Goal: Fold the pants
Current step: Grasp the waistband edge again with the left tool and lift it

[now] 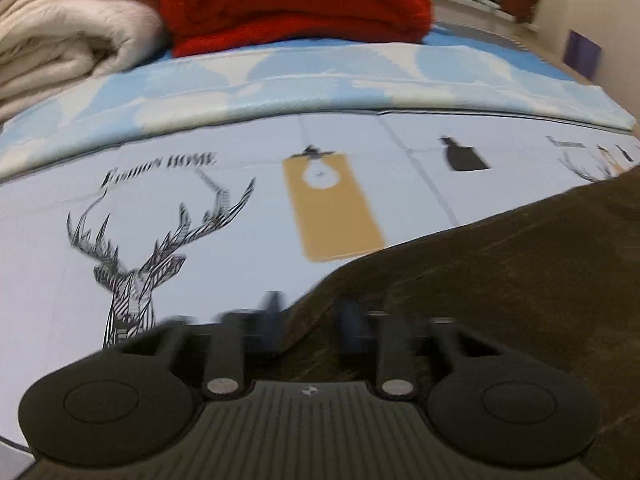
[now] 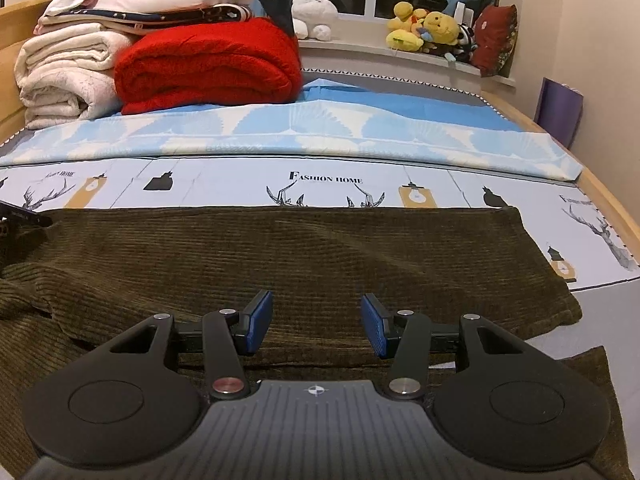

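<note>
Dark olive corduroy pants (image 2: 304, 256) lie spread flat across the bed, one leg over the other, with the hems toward the right. My right gripper (image 2: 317, 326) is open and empty, hovering low over the middle of the pants with its blue pads (image 2: 260, 322) apart. In the left wrist view the pants (image 1: 500, 272) fill the lower right. My left gripper (image 1: 308, 320) is blurred by motion, its fingers apart at the pants' left edge and holding nothing. Its tip shows as a dark shape in the right wrist view (image 2: 20, 216) at the far left.
The bed sheet (image 2: 224, 184) is pale with deer and lamp prints. A blue and white folded cover (image 2: 320, 132) lies behind it. A red blanket (image 2: 208, 68) and cream blankets (image 2: 64, 76) are stacked at the back left. Plush toys (image 2: 428, 28) sit on the windowsill.
</note>
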A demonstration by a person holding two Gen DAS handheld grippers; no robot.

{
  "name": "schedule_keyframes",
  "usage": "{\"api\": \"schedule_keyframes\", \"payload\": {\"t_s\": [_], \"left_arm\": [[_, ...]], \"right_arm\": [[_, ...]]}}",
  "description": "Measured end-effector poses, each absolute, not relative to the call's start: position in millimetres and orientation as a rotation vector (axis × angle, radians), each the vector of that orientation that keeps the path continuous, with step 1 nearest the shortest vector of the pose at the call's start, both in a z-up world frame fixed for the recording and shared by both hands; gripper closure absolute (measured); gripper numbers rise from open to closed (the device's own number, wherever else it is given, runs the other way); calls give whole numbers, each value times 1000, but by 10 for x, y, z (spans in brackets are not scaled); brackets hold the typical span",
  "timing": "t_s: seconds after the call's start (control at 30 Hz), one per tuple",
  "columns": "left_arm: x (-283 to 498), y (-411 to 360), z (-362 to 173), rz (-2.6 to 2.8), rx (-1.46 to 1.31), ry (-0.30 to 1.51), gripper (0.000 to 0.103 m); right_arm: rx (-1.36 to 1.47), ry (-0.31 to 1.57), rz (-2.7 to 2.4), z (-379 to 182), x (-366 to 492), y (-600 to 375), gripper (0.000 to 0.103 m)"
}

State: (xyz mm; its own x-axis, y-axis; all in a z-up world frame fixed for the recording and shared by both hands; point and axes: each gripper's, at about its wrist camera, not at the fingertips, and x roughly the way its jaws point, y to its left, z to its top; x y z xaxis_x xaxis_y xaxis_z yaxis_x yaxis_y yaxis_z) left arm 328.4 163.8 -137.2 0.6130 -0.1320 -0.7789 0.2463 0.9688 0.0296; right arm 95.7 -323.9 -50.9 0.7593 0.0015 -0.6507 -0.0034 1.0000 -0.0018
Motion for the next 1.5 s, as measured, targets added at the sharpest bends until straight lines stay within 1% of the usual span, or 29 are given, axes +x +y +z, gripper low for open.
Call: {"api": "schedule_keyframes", "payload": {"t_s": [0.23, 0.3, 0.43, 0.5, 0.63, 0.7, 0.77, 0.83, 0.87, 0.9, 0.97, 1.03, 1.07, 1.17, 1.23, 1.3, 1.37, 1.43, 1.47, 1.5], "left_arm": [[2943, 1435, -981, -206, 209, 848, 99], [2747, 1377, -785, -209, 218, 840, 100], [2176, 1237, -392, -205, 236, 821, 100], [1811, 1204, -268, -196, 197, 839, 100], [1118, 1130, -301, -229, 129, 886, 100], [903, 1166, -387, -239, 47, 930, 97], [785, 1336, -393, -170, -66, 932, 97], [721, 1592, -395, -101, -234, 929, 87], [702, 1732, -424, -78, -334, 938, 76], [692, 1854, -467, -57, -420, 953, 68], [720, 2039, -578, -18, -561, 996, 62], [798, 2141, -700, 9, -656, 1053, 51], [823, 2155, -774, 31, -683, 1089, 43], [938, 2202, -901, 66, -734, 1145, 41], [1027, 2214, -963, 85, -763, 1154, 37], [1111, 2221, -1032, 117, -772, 1164, 37], [1188, 2235, -1084, 146, -778, 1167, 37], [1248, 2234, -1066, 167, -776, 1145, 40], [1266, 2240, -1034, 182, -755, 1127, 51], [1271, 2252, -991, 202, -725, 1113, 75]], "right_arm": [[-28, 695, 6, -474, 881, -3215, 54], [-33, 680, -1, -451, 832, -3232, 59], [-20, 651, -19, -412, 734, -3298, 63], [-19, 643, -39, -395, 687, -3340, 64], [26, 628, -76, -354, 584, -3458, 64], [35, 631, -85, -352, 517, -3496, 64], [40, 632, -88, -347, 451, -3524, 64], [45, 625, -91, -332, 393, -3561, 64], [49, 621, -92, -322, 372, -3579, 64], [55, 619, -93, -314, 357, -3596, 64], [69, 619, -99, -308, 343, -3624, 64], [87, 623, -108, -306, 352, -3649, 64], [96, 626, -113, -311, 361, -3665, 64], [118, 639, -119, -328, 394, -3689, 64], [128, 651, -118, -347, 431, -3698, 62], [144, 661, -114, -366, 482, -3716, 57], [165, 672, -114, -387, 529, -3735, 57], [201, 689, -118, -423, 588, -3768, 56], [219, 695, -120, -440, 618, -3778, 56], [246, 703, -122, -462, 667, -3803, 56]]}}
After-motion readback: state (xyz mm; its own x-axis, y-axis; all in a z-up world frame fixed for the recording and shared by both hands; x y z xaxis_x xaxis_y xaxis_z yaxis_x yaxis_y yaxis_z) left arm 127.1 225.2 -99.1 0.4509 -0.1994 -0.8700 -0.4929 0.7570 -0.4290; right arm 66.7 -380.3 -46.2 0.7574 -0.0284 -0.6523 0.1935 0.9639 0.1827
